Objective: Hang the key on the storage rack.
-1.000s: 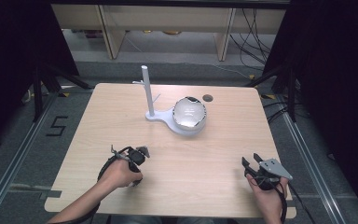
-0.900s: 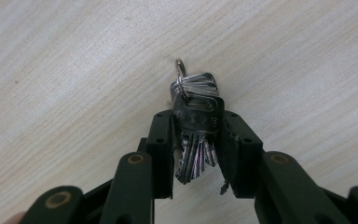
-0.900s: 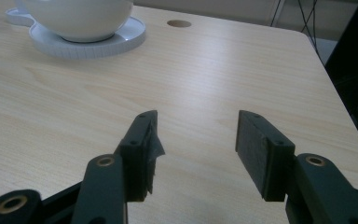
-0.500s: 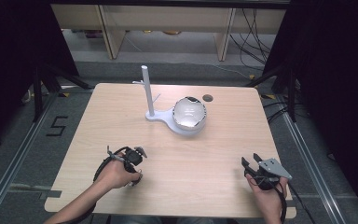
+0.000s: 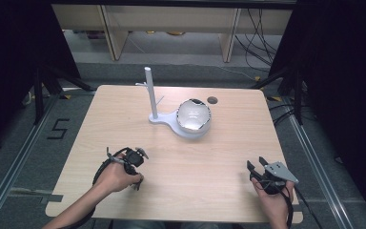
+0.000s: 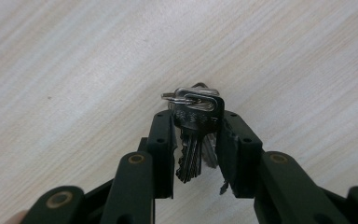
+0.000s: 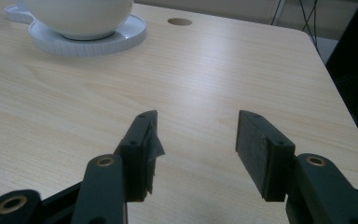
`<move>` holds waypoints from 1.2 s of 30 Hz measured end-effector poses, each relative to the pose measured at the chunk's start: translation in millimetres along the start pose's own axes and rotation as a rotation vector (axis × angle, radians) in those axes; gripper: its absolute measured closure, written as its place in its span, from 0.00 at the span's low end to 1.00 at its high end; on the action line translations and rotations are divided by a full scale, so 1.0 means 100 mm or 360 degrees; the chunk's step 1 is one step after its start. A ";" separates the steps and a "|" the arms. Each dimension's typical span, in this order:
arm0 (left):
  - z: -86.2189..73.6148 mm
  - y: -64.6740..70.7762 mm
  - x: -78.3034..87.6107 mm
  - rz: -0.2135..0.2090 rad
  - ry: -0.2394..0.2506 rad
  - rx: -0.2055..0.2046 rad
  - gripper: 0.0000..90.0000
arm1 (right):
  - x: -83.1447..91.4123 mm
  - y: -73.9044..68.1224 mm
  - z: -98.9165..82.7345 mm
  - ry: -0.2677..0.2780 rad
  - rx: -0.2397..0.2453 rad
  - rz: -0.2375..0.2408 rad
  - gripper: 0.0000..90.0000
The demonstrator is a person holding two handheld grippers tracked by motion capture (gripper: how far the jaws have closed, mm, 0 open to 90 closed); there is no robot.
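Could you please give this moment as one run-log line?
left tongs: shut on silver metal bunch of keys | right tongs: open, empty | pale wooden table

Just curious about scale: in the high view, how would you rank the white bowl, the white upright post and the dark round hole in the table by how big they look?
1. White bowl
2. White upright post, tall but thin
3. Dark round hole

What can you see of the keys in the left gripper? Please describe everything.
The keys are a small bunch of silvery metal keys on a split ring, which sits at the top. The front key has stamped marks on its head and a toothed blade. The left gripper holds them between its black jaws, above the pale wooden table. Their blades point back toward the gripper's body.
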State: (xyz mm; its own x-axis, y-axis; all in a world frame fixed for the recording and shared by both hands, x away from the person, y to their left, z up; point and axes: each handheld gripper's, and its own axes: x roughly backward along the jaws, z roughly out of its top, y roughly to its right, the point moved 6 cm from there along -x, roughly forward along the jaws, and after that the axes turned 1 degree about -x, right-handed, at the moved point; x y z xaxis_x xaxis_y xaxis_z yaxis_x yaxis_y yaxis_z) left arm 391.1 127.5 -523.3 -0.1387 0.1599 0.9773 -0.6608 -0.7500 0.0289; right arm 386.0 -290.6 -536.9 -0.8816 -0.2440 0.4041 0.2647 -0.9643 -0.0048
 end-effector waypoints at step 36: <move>0.53 -0.81 1.09 0.0144 0.0527 0.0156 0.75 | -0.02 0.02 0.01 0.0016 0.0057 0.0009 0.55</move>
State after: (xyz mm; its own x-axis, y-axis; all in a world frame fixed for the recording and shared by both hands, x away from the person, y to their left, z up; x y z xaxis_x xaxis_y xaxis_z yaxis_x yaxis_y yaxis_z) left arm 469.0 171.6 -408.3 -0.4358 0.2772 0.8563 -0.5633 -0.8261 -0.0193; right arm 388.8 -291.9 -536.8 -0.8839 -0.2509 0.3947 0.2835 -0.9586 0.0255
